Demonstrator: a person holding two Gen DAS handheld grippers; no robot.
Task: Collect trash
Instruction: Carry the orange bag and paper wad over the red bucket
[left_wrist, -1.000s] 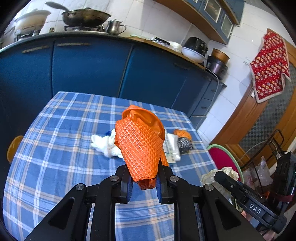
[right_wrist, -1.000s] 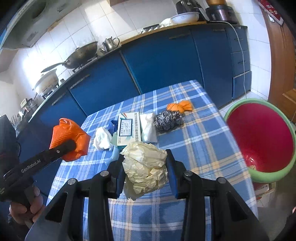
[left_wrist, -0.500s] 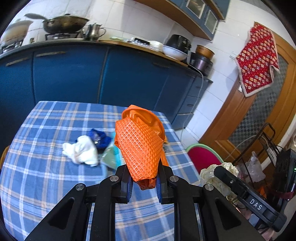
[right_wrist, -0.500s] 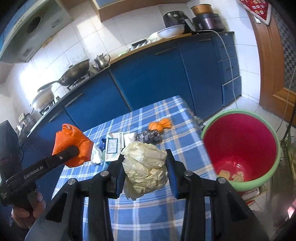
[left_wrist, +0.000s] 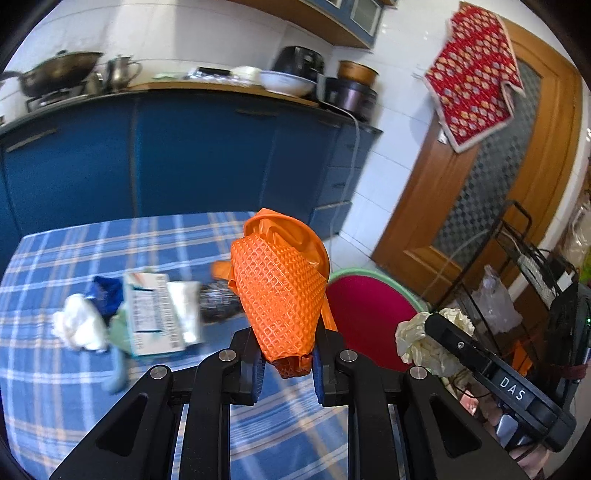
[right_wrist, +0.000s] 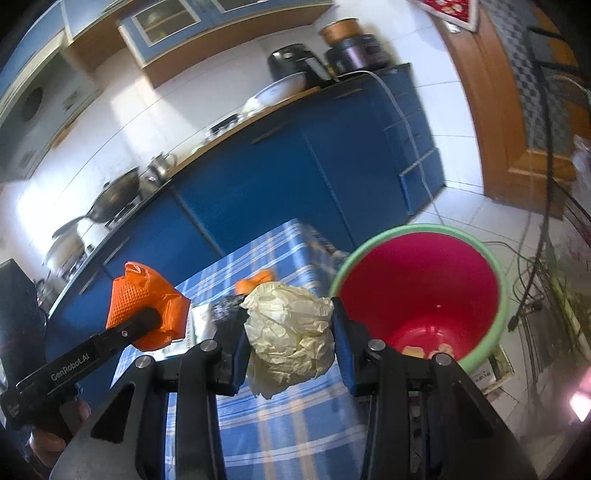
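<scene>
**Two Loads of Trash Held Beside the Red Bin**

Left gripper (left_wrist: 286, 363): pinched nearly closed on a crumpled orange textured bag (left_wrist: 277, 295), the bag standing up out of the pads. Right gripper (right_wrist: 290, 350): clamped on a wad of cream crumpled paper (right_wrist: 291, 336), pads pressing both its sides, the opening only as wide as the wad.

Landmark: the red bin with a green rim (right_wrist: 495, 266), standing on the tiled floor just off the end of the blue plaid table (left_wrist: 74, 387). Orange bag held over the table's end, near the bin's rim. Paper wad just beside the rim, on the table side, not yet over the opening. Inside the bin, on its bottom, a few pale scraps (too small to identify).

Lying on the table, farther from the bin: a white crumpled tissue (left_wrist: 79, 326), a dark blue scrap (left_wrist: 107, 295), a printed carton (left_wrist: 153, 321), a dark steel scourer (left_wrist: 218, 304) and a small orange piece (right_wrist: 255, 284), all blurred. Behind the table, blue kitchen cabinets (left_wrist: 203, 158).
</scene>
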